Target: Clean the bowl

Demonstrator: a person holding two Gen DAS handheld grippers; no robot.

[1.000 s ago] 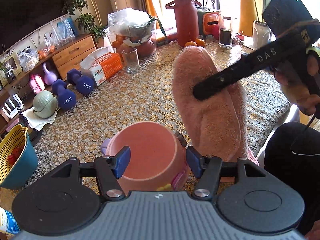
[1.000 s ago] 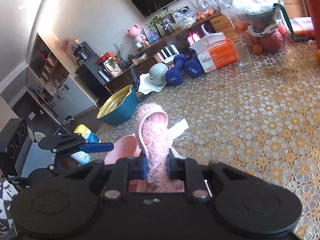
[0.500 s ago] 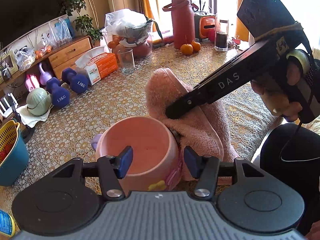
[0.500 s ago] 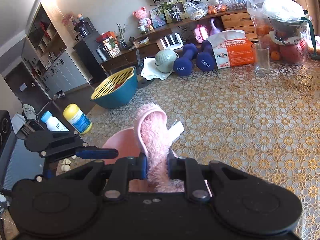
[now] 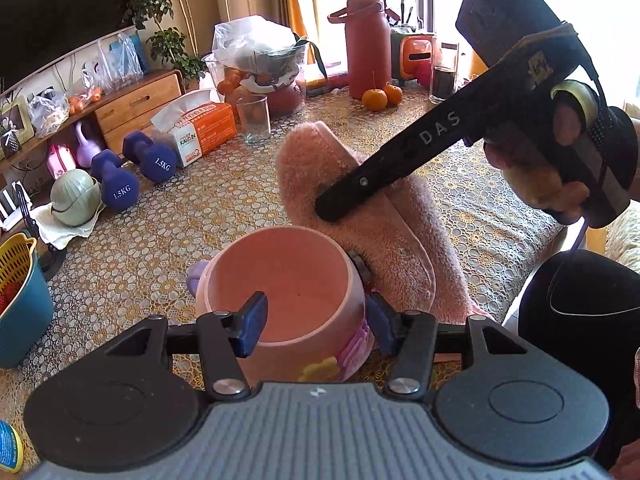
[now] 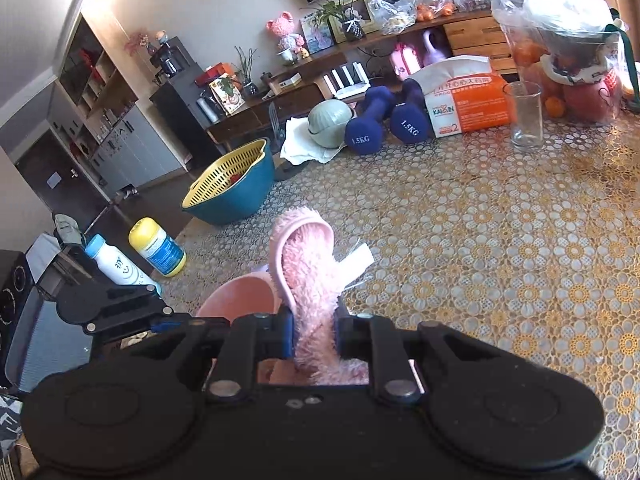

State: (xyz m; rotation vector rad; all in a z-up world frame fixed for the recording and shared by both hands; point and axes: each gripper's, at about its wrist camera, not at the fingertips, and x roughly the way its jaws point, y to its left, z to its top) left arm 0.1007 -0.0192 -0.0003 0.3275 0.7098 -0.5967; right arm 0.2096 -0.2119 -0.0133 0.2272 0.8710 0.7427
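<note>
Pink bowl [image 5: 288, 292] sits low and near in the left wrist view, on the patterned tablecloth [image 5: 200, 208]. It is tilted, mouth open up and toward the camera; inside looks bare. Left gripper [image 5: 316, 320] grips its near wall: one blue pad inside the rim, the other against the outer side, jaws at a middling width.

Right gripper [image 6: 314, 338] has its jaws narrow, pinched on a fluffy pink cloth [image 6: 308, 264]. The cloth's long axis runs up and away from the jaws; its folded top stands above and just behind the bowl's rim. Whether cloth touches bowl is hard to tell from either view.

Containers: blue basin [image 6: 236, 196] with a yellow strainer insert, something red in it; empty clear glass [image 6: 527, 116]; bagged fruit bowl [image 5: 260, 68].

Around: two blue dumbbells [image 6: 384, 124], tissue box [image 6: 468, 104], red flask [image 5: 367, 44], two oranges [image 5: 382, 97]. All stand well apart from the bowl.
</note>
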